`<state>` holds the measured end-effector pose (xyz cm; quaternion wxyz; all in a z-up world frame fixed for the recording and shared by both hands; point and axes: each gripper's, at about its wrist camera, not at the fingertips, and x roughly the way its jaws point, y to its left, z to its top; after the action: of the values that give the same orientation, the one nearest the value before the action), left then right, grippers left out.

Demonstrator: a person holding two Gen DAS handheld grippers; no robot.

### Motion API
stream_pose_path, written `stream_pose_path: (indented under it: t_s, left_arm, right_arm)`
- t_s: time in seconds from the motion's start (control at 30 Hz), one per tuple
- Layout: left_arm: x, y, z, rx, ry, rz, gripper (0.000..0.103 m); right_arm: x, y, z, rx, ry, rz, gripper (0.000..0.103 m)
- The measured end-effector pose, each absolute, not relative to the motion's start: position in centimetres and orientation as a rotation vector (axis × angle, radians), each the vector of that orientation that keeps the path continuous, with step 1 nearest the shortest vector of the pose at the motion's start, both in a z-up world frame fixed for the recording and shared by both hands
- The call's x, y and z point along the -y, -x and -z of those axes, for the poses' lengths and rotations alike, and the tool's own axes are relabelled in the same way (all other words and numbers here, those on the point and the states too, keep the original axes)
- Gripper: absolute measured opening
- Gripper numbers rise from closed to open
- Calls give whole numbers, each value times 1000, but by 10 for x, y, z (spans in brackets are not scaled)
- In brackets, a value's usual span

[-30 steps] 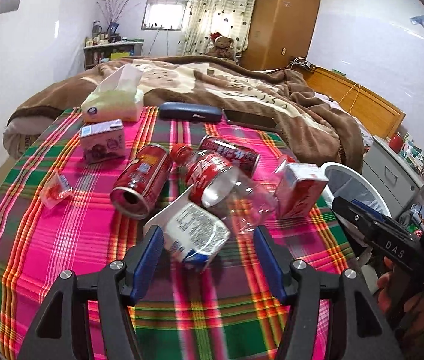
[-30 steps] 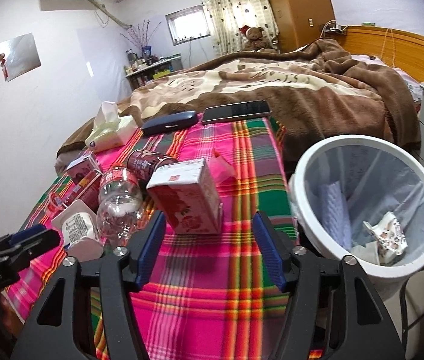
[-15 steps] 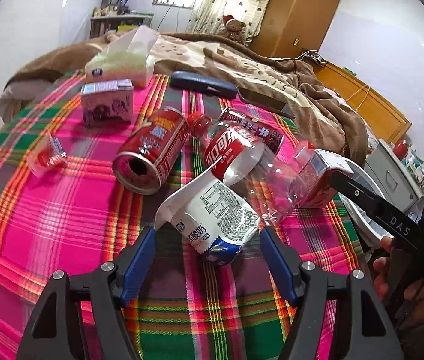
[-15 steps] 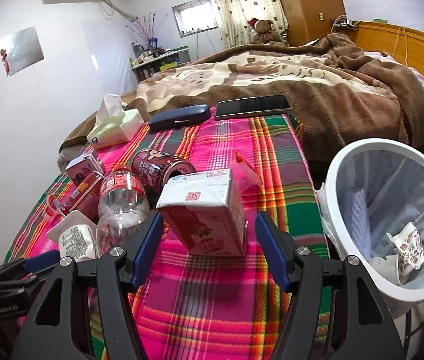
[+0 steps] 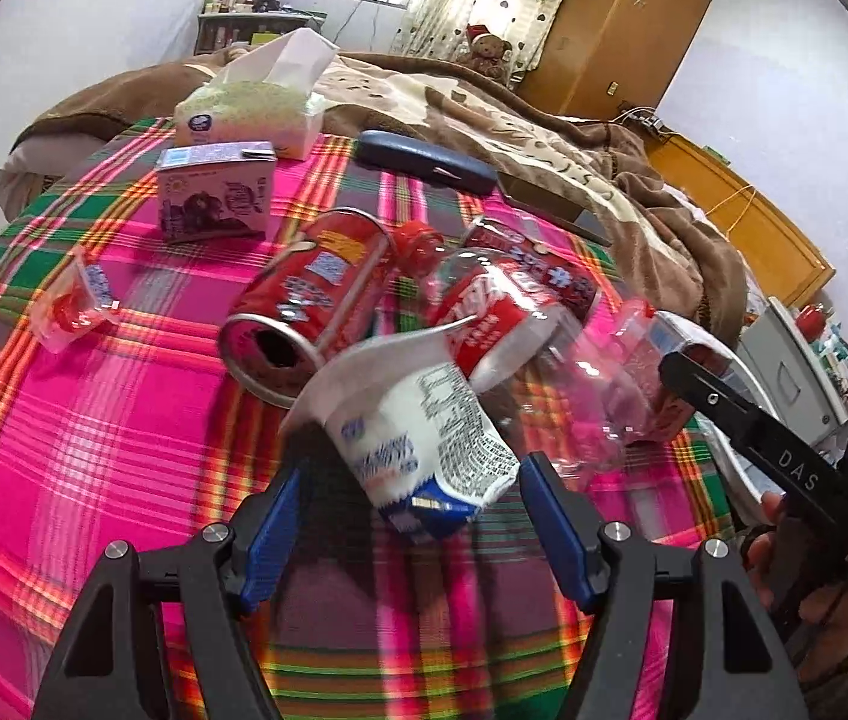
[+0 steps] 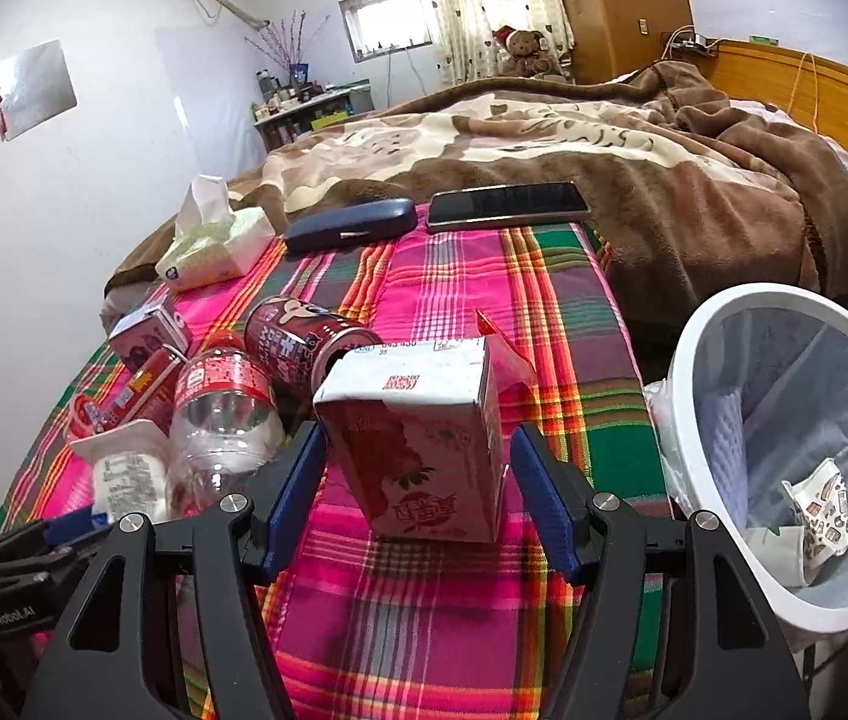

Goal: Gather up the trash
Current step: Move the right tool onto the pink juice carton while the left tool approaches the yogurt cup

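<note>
Two grasps are being lined up at once, and each is best finished by a short forward push before any squeeze is applied. The right claw (image 6: 417, 483) is spread wide, with the red milk carton (image 6: 424, 444) standing upright on the plaid cloth (image 6: 454, 618) at lower centre of the right wrist view, already between the blue fingers (image 6: 297, 486) but, as far as can be judged, touched by neither. The carton's flat side walls should be met squarely, low on the body, so that it is not tipped or crushed. The white trash bin (image 6: 691, 372) stands just beside the bed edge at the right of that frame, some crumpled paper lying inside, so only a short carry would be needed.

The left claw (image 5: 408, 525) is likewise spread. The white yogurt cup (image 5: 424, 438) lies on its side at lower centre of the left wrist view, its base pointing toward the claw and just entering the gap. It leans against the clear plastic bottle (image 5: 520, 348) and the red can (image 5: 309, 306), which may roll when the cup is drawn away; a gentle closing is advised, since the thin cup is likely to deform.
</note>
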<state>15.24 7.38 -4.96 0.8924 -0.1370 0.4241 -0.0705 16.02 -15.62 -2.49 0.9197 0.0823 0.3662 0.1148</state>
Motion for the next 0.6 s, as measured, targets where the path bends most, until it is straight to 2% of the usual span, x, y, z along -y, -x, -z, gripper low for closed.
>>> stream_pose_path:
  t_s: [0.3,0.6]
  left_arm:
    - [-100,-153,44,-871,307,82,73]
    - [-87,-165,40,-869,338,71,73]
  right_arm:
    - [153,-168,30,-775,-162,-228,65]
    - [158,-169,32,-769,-191,-209,63]
